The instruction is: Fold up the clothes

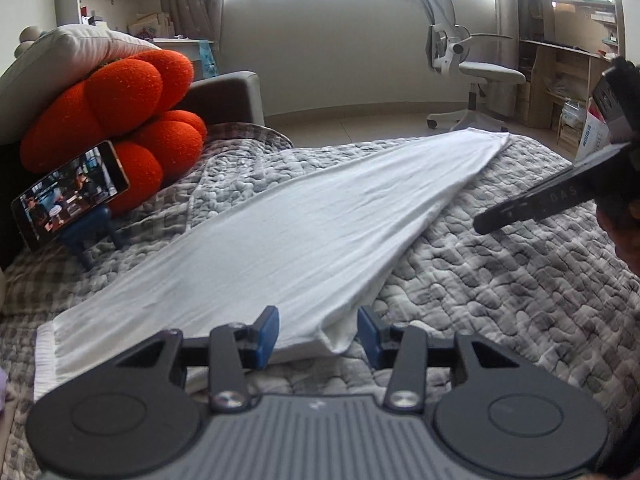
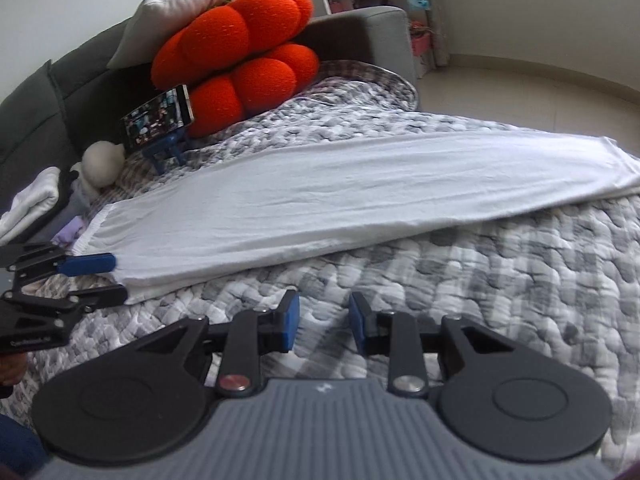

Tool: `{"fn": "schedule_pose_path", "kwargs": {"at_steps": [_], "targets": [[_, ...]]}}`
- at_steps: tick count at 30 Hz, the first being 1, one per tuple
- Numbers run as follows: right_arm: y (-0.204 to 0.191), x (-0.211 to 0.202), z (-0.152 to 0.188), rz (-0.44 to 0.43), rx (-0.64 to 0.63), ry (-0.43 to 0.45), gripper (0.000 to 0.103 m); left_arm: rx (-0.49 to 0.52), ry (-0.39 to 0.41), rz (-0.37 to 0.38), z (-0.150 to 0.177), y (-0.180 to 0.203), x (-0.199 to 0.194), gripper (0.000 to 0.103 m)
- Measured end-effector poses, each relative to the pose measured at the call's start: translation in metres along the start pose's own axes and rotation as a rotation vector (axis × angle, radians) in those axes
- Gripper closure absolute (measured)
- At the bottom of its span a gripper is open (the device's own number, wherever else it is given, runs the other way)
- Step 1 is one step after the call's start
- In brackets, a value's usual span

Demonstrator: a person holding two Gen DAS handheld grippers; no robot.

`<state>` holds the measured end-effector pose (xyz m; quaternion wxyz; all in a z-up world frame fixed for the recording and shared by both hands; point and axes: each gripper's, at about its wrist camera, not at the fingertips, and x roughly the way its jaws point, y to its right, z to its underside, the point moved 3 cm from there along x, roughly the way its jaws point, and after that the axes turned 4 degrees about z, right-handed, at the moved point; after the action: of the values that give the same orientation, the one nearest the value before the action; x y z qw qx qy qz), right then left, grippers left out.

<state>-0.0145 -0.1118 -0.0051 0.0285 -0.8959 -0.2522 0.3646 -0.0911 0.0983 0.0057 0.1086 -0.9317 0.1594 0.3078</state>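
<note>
A long white garment (image 1: 280, 236), folded lengthwise into a narrow strip, lies stretched across the grey quilted bed cover (image 1: 500, 280); it also shows in the right wrist view (image 2: 340, 196). My left gripper (image 1: 318, 334) is open with its blue pads either side of the garment's near corner; in the right wrist view it (image 2: 116, 278) sits at that corner. My right gripper (image 2: 324, 328) is open and empty over bare quilt (image 2: 500, 300), in front of the garment's long edge. It also shows at the right of the left wrist view (image 1: 486, 224).
An orange flower-shaped cushion (image 1: 128, 120) and a white pillow (image 1: 64, 52) lean at the bed's head. A phone on a blue stand (image 1: 72, 200) sits beside them. Folded clothes (image 2: 32, 204) lie at the left. An office chair (image 1: 468, 56) stands on the floor beyond.
</note>
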Motion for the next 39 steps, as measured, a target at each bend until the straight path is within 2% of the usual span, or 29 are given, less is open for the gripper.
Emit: {"fn": "schedule_pose_path", "kwargs": {"at_steps": [2,3,4,6,13,21,26,31,33,35,39], "targets": [[-0.004,0.004,-0.001,-0.008,-0.019,-0.003,0.071,0.022,-0.022,-0.038,-0.001,0.002,0.007,0.073],[-0.006,0.006,-0.001,-0.011,-0.028,-0.003,0.071,0.023,-0.034,-0.054,0.0,0.001,0.01,0.087],[-0.007,0.007,-0.002,-0.013,-0.036,-0.002,0.071,0.005,-0.039,-0.054,0.0,-0.002,0.012,0.093],[-0.009,0.01,-0.004,-0.019,-0.049,0.005,0.071,-0.035,-0.047,-0.048,-0.001,-0.007,0.014,0.097],[-0.018,0.028,-0.017,-0.015,-0.075,0.018,0.071,-0.142,-0.041,-0.056,-0.006,-0.018,0.011,0.099],[-0.035,0.03,-0.017,-0.061,-0.136,0.037,0.071,-0.235,-0.018,-0.054,-0.013,-0.025,0.006,0.1],[-0.039,0.039,-0.026,-0.063,-0.144,0.052,0.071,-0.248,-0.006,-0.063,-0.015,-0.026,0.003,0.1],[-0.04,0.046,-0.032,-0.039,-0.177,0.085,0.058,-0.241,-0.001,-0.059,-0.015,-0.025,0.001,0.1],[-0.038,0.053,-0.032,0.001,-0.235,0.069,0.054,-0.236,-0.001,-0.058,-0.015,-0.025,0.001,0.1],[-0.033,0.054,-0.032,0.022,-0.273,0.062,0.055,-0.233,0.0,-0.057,-0.015,-0.025,0.001,0.1],[-0.019,0.046,-0.034,0.011,-0.252,0.011,0.059,-0.22,0.0,-0.059,-0.015,-0.024,0.0,0.1]]}}
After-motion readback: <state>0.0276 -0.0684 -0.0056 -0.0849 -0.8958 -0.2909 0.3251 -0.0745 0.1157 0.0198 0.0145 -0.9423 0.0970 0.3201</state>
